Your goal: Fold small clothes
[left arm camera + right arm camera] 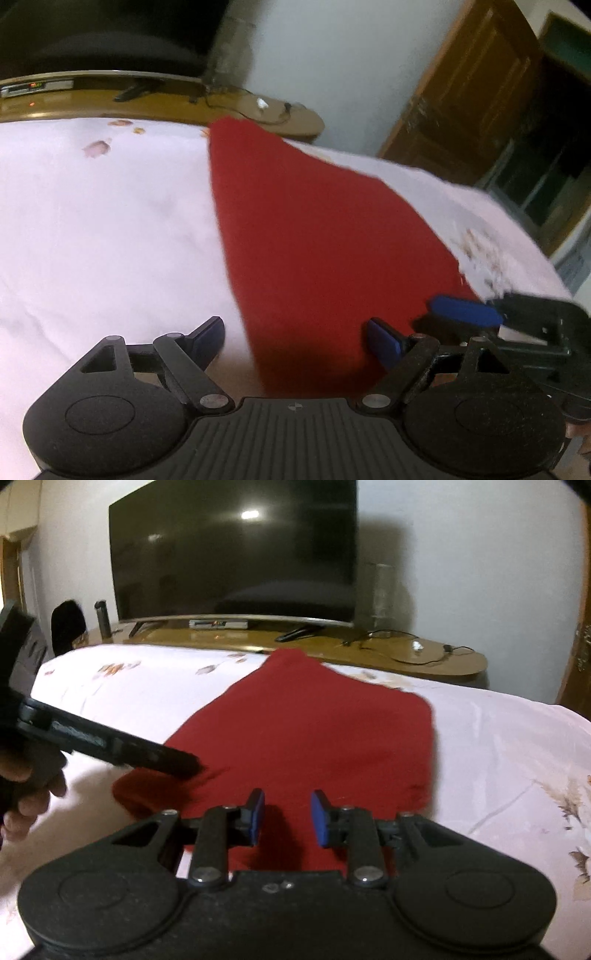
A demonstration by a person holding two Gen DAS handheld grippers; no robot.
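A red garment [314, 229] lies flat on the white flowered bed sheet [110, 221], its narrow end pointing toward the far edge. My left gripper [297, 339] stands wide open over the garment's near left edge, with nothing between its blue pads. In the right wrist view the red garment [314, 731] spreads out ahead, with a rumpled corner at the near left. My right gripper [288, 818] hovers over its near edge, pads apart, gripping nothing. The left gripper [181, 762] reaches in from the left over that rumpled corner. The right gripper [461, 310] shows at the garment's right edge.
Beyond the bed stands a wooden TV table [443, 664] with a large dark television [232, 554], a remote and loose cables. A dark chair [66, 627] is at the far left. A wooden door [472, 92] is at the right. A hand [29, 797] holds the left gripper.
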